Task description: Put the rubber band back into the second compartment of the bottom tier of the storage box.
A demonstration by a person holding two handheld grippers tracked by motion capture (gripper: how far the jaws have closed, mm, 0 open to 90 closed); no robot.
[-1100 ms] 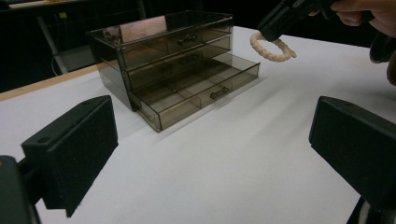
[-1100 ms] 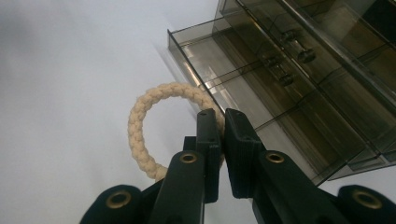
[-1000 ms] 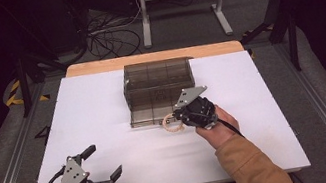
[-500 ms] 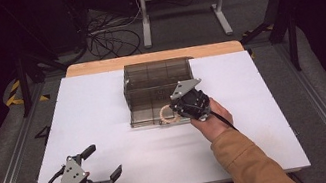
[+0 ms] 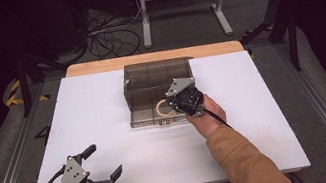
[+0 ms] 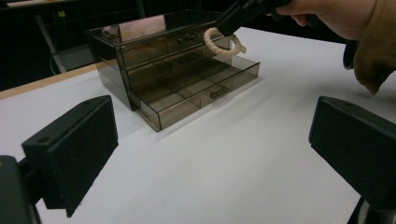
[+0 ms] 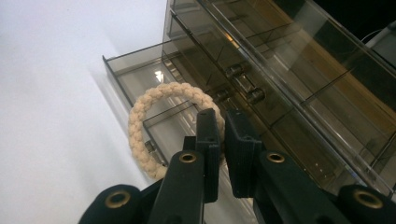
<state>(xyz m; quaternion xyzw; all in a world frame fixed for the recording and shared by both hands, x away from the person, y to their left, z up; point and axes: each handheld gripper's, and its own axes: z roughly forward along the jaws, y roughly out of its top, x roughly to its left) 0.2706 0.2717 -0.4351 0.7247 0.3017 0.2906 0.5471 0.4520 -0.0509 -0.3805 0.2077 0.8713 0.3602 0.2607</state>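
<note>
High view, step: the right gripper [image 5: 174, 107] holds a cream braided ring [image 5: 163, 109] over the pulled-out bottom drawer [image 5: 147, 116] of the smoky clear drawer box [image 5: 157, 74]; I judge the step to be putting the ring away.
High view, other hand: the left gripper [image 5: 105, 162] rests near the front-left edge of the white table [image 5: 92, 104], jaws spread wide, nothing between them, well apart from the box.
Left gripper view, container: 3 drawers stacked; the upper 2 look closed, the bottom 1 [image 6: 196, 93] is out. Its divided compartments look bare as far as I can see.
Left gripper view, ring: the ring [image 6: 223, 42] hangs from the right gripper's tip above the open drawer, not touching it.
Right gripper view, grip: the jaws are pinched narrow on 1 side of the ring [image 7: 154, 126], the loop dangling to the side over a drawer compartment.
Next move: it calls for lowering the ring into 1 compartment, clear of the dividers, then parting the jaws.
</note>
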